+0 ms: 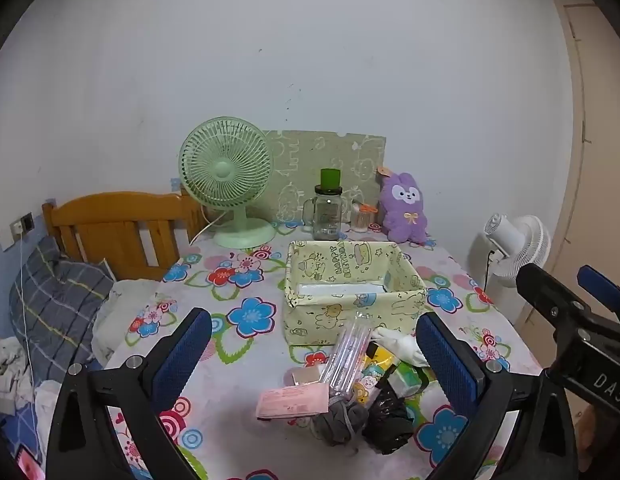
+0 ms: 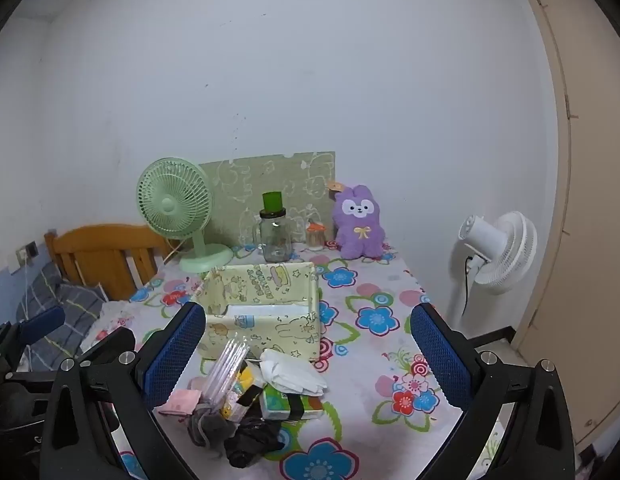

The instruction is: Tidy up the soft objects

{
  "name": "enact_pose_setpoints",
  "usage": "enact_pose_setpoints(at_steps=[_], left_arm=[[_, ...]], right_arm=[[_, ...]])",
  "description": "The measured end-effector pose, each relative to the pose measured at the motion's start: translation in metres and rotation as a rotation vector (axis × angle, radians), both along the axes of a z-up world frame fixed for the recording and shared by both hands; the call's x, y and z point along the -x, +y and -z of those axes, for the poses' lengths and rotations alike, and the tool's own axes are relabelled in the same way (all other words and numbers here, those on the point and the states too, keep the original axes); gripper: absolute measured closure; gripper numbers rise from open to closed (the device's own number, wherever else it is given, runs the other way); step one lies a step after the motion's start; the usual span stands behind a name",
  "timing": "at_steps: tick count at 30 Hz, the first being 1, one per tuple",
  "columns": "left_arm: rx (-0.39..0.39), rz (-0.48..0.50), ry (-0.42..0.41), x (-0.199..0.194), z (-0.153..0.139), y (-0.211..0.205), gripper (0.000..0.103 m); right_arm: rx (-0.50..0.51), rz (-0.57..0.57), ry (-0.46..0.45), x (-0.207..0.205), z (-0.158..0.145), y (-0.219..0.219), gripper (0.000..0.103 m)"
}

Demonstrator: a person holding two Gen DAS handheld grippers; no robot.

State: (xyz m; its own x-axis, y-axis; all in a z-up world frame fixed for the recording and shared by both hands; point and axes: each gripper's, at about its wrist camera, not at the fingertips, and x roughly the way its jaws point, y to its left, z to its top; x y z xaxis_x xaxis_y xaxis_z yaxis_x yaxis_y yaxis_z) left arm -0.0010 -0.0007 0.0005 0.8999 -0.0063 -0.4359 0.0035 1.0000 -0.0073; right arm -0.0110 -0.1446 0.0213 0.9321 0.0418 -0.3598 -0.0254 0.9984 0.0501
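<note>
A pile of small items lies on the flowered tablecloth (image 1: pixel 238 344) in front of a pale yellow fabric box (image 1: pixel 349 292): a grey sock (image 1: pixel 337 420), a black crumpled item (image 1: pixel 389 420), a white cloth (image 1: pixel 401 344), a pink packet (image 1: pixel 294 400), a clear plastic tube pack (image 1: pixel 349 356) and a green tissue pack (image 2: pixel 290 400). The box (image 2: pixel 266 320) holds a flat white item. My left gripper (image 1: pixel 313 360) is open and empty, above the pile. My right gripper (image 2: pixel 306 356) is open and empty, just right of it.
At the back of the table stand a green desk fan (image 1: pixel 226 180), a glass jar with a green lid (image 1: pixel 327 212), a cotton swab pot (image 1: pixel 363 218) and a purple plush rabbit (image 1: pixel 403 208). A bed with a wooden headboard (image 1: pixel 118 232) is left; a white fan (image 2: pixel 497 252) right.
</note>
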Motion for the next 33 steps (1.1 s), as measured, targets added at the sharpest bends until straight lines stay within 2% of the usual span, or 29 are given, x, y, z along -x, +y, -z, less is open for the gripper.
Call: enact_pose_setpoints(at_steps=[3,4,5,13,19,23,33], left_arm=[[-0.004,0.003,-0.014,0.0,-0.001,-0.005,0.0],[0.006,-0.01,0.008,-0.005,0.003,-0.003,0.0],[0.008,-0.015,0.016,-0.009,0.004,-0.003,0.0],[0.018,-0.03,0.018,-0.02,0.011,-0.003,0.0],[0.007,-0.03,0.025,-0.025,0.011,-0.004,0.0],[-0.017,-0.023,0.0,-0.025,0.01,-0.006,0.0],[0.01,-0.029,0.011,-0.029,0.01,-0.003,0.0]], right_arm=[[-0.02,0.016,-0.012,-0.003,0.003,0.003,0.0],[-0.009,0.013,-0.007,-0.006,0.004,0.004,0.0],[-0.044,0.014,-0.051,0.0,0.004,0.002,0.0],[-0.041,0.014,0.027,-0.02,0.013,0.0,0.0],[-0.042,0.015,0.041,-0.022,0.014,-0.002,0.0],[-0.048,0.01,0.049,-0.023,0.014,-0.003,0.0],[-0.042,0.004,0.049,-0.027,0.017,-0.001,0.0]])
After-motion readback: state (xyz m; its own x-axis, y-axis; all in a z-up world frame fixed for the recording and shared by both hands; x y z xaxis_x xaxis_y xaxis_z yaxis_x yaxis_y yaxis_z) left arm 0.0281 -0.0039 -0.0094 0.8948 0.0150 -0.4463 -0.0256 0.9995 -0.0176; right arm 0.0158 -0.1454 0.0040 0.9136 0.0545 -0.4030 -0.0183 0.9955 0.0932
